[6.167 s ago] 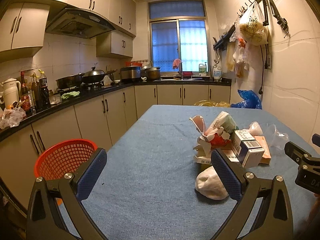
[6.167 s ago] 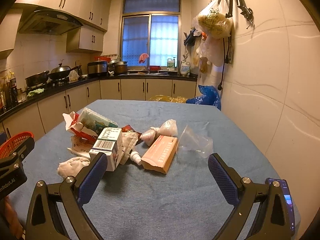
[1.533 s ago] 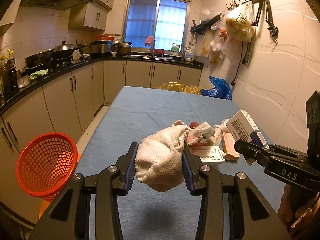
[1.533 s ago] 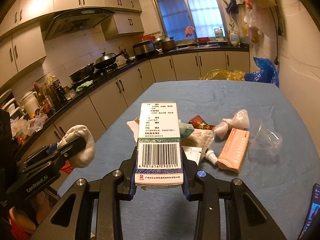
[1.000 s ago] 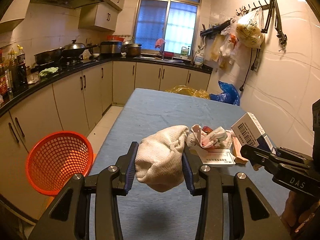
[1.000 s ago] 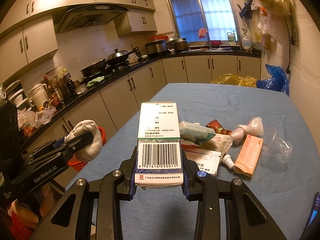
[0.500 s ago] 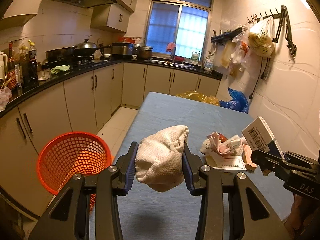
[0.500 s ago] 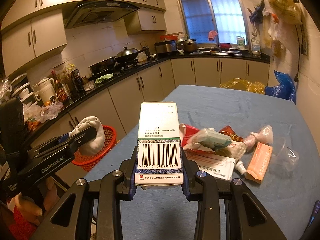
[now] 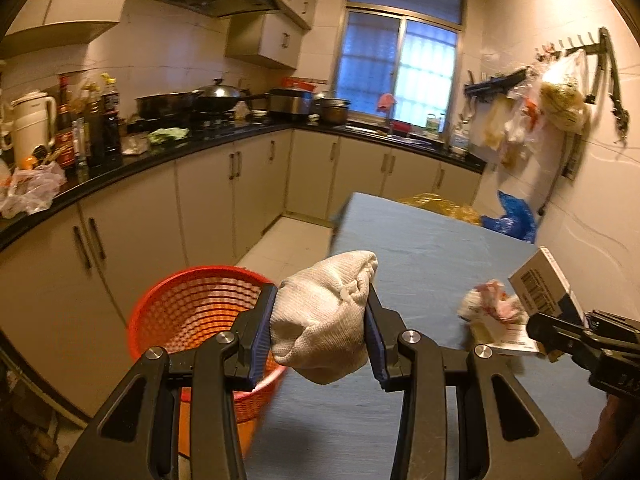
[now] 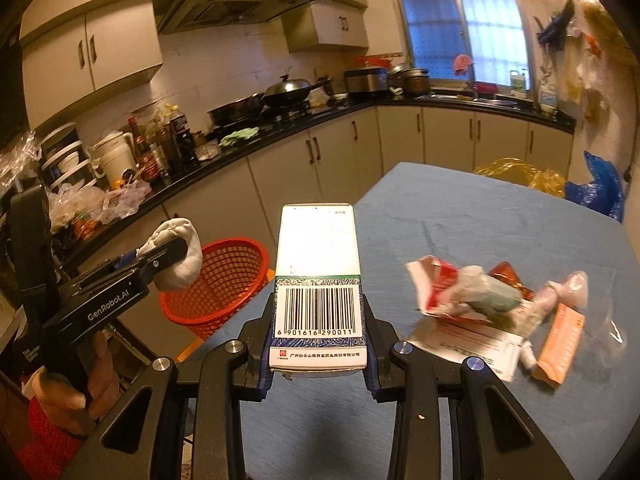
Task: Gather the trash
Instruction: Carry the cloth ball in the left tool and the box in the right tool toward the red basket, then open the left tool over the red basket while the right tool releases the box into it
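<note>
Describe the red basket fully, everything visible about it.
The red basket is a round, open-topped plastic bin with mesh walls and a solid rim, standing upright on the floor beside the blue table's edge, in front of the cabinets. Its inside looks empty where visible. The left gripper, clamped on a white sock, partly hides its near rim.

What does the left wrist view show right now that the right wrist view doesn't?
Only the left wrist view shows the white cloth bundle close up, clamped in the left tongs, plus the wall hooks with hanging bags.

Only the right wrist view shows the barcoded box face on, clamped in the right tongs, plus the orange carton and clear plastic cup among the trash on the table.

Both show the red basket on the floor beside the table, and each other's load from the side.
</note>
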`<state>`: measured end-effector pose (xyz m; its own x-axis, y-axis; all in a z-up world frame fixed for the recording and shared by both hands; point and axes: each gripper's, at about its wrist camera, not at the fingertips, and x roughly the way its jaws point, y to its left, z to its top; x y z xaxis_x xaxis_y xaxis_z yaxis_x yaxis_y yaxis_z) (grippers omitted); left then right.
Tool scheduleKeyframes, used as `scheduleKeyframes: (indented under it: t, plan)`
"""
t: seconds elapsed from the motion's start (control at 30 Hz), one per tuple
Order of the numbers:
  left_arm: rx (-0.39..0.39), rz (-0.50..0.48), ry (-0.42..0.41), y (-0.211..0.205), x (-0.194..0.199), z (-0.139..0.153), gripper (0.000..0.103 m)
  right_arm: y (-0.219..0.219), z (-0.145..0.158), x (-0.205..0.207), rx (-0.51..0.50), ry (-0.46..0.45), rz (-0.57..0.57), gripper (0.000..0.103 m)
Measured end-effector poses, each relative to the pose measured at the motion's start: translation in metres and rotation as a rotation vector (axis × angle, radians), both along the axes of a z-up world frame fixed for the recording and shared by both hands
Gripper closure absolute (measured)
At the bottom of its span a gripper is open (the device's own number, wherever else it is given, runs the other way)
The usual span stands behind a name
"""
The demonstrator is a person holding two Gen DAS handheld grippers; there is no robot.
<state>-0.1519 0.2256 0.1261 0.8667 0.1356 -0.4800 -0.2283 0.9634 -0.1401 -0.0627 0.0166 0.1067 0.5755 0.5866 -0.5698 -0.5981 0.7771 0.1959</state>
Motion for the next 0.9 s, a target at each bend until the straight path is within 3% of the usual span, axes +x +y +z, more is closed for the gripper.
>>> scheduleKeyframes:
  t: [0.4, 0.8, 0.9]
  plan:
    - [-0.024, 0.153, 0.101, 0.075, 0.005, -0.038, 0.063, 0.093, -0.018, 0.036, -0.012, 0.102, 0.152, 0.066]
    - [-0.051, 0.208, 0.167, 0.112, 0.034, -0.071, 0.063, 0.183, -0.057, 0.085, -0.042, 0.254, 0.249, 0.065]
    - [-0.056, 0.218, 0.172, 0.117, 0.037, -0.073, 0.057, 0.193, -0.062, 0.090, -0.038, 0.270, 0.261, 0.064]
